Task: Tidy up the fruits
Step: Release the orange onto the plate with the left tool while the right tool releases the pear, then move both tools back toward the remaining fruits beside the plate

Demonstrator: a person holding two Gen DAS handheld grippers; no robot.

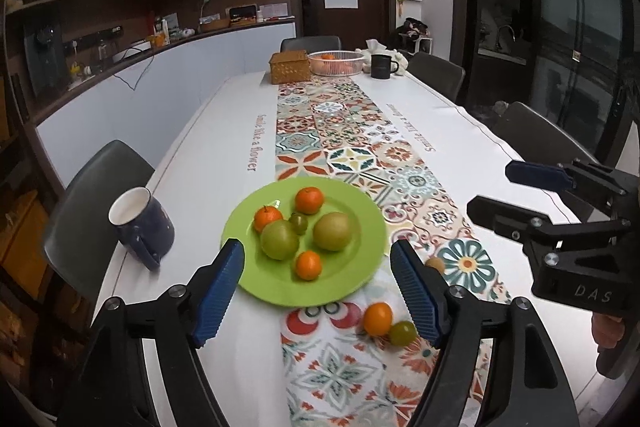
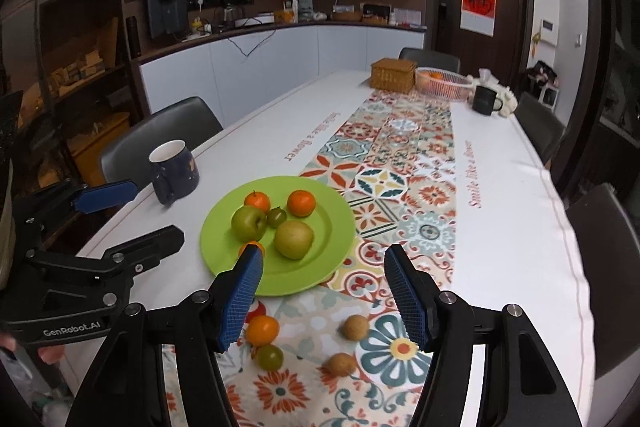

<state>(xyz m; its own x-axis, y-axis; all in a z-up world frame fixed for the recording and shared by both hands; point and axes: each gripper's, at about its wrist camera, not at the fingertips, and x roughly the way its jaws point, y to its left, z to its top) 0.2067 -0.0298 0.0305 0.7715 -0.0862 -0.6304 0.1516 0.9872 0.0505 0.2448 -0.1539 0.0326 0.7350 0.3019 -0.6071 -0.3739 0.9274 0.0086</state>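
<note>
A green plate [image 1: 360,267] [image 2: 336,227] on the patterned runner holds three small oranges, a green apple [image 1: 280,239] [image 2: 249,223], a pear [image 1: 332,231] [image 2: 294,239] and a small green fruit [image 1: 299,223]. Loose on the runner in front of the plate lie an orange fruit [image 1: 377,318] [image 2: 262,329], a small green fruit [image 1: 402,333] [image 2: 269,357] and two brown fruits [image 2: 356,327] [image 2: 341,364]. My left gripper [image 1: 318,291] is open and empty, above the plate's near edge. My right gripper [image 2: 322,297] is open and empty, above the loose fruits.
A dark blue mug [image 1: 142,227] [image 2: 174,171] stands left of the plate. At the table's far end are a wicker box [image 1: 290,67], a white fruit basket [image 1: 336,62] and a black mug [image 1: 382,66]. Chairs surround the table.
</note>
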